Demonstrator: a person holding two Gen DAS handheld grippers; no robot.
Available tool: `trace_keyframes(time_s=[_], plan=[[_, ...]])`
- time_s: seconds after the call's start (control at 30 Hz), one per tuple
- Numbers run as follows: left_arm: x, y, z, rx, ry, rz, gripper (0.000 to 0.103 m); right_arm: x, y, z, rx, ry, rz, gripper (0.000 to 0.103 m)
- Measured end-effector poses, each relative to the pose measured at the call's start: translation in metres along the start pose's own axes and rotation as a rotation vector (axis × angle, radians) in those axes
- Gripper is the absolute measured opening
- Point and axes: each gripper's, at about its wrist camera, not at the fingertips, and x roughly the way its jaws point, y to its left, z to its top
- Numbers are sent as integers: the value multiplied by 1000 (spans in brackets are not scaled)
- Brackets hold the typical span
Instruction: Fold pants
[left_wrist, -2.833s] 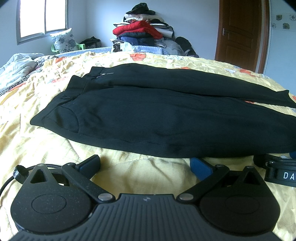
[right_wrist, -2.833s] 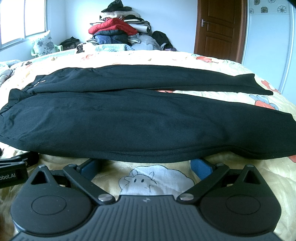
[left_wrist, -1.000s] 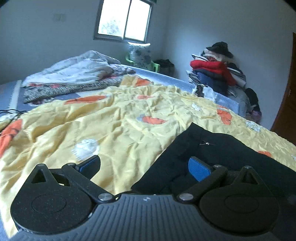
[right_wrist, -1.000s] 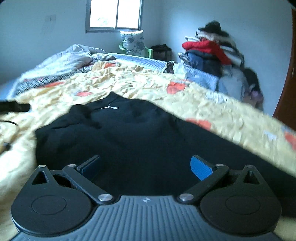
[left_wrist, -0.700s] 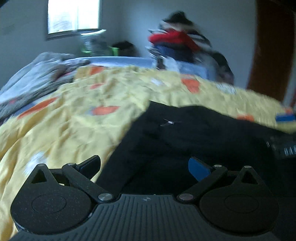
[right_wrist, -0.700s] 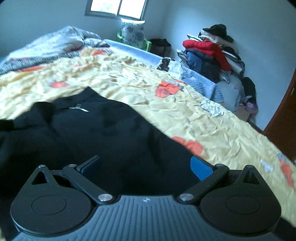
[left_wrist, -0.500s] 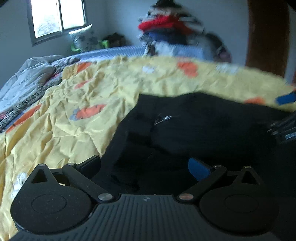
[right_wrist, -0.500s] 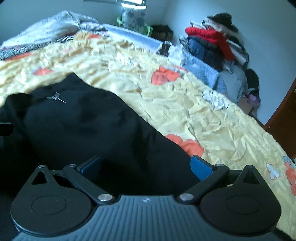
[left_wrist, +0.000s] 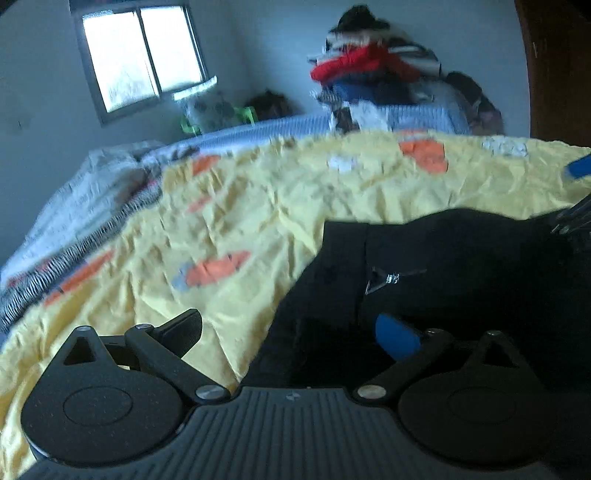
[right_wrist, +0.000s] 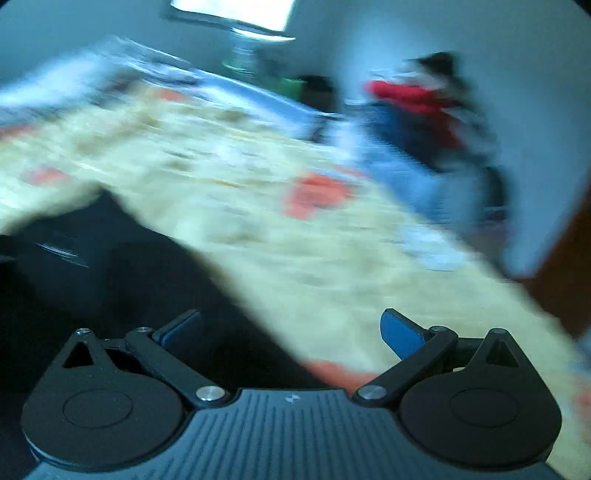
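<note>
Pants (left_wrist: 443, 266) lie flat on the yellow bedspread (left_wrist: 240, 221), waistband edge between the spread jaws of the left gripper (left_wrist: 291, 332). Right gripper (right_wrist: 291, 328) jaws likewise spread, straddling the pants' far edge, nothing held.

Yellow crumpled bedspread w/ orange patches (left_wrist: 258, 206) on bed; pile of clothes, red on top (left_wrist: 373, 85), by far wall; window (left_wrist: 140, 55) at left; green plastic chair (left_wrist: 247, 114) below it.

Blurred view, spread tongs (right_wrist: 291, 328), black pants (right_wrist: 110, 288), yellow bedspread (right_wrist: 295, 258)
</note>
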Motion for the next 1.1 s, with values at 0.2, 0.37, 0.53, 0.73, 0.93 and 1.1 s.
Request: trace_keyframes(time_s=[0.2,0.37,0.53,0.73,0.93,1.1], plan=[[-17,7,9,-110,39,-168,102,33,4,12,-40,80,215,103],[-11,17,8,-220,123,-282,99,50,-7,18,-67,80,303,83],[-3,11,10,-198,136,-288,87,60,-17,18,17,107,391,26],[13,23,25,-354,143,-317,87,21,12,14,-147,-5,261,9],[34,46,48,-645,173,-402,88,-27,70,-7,-464,-104,112,9],[60,37,64,-699,231,-461,92,-55,99,-29,-631,-159,70,8]])
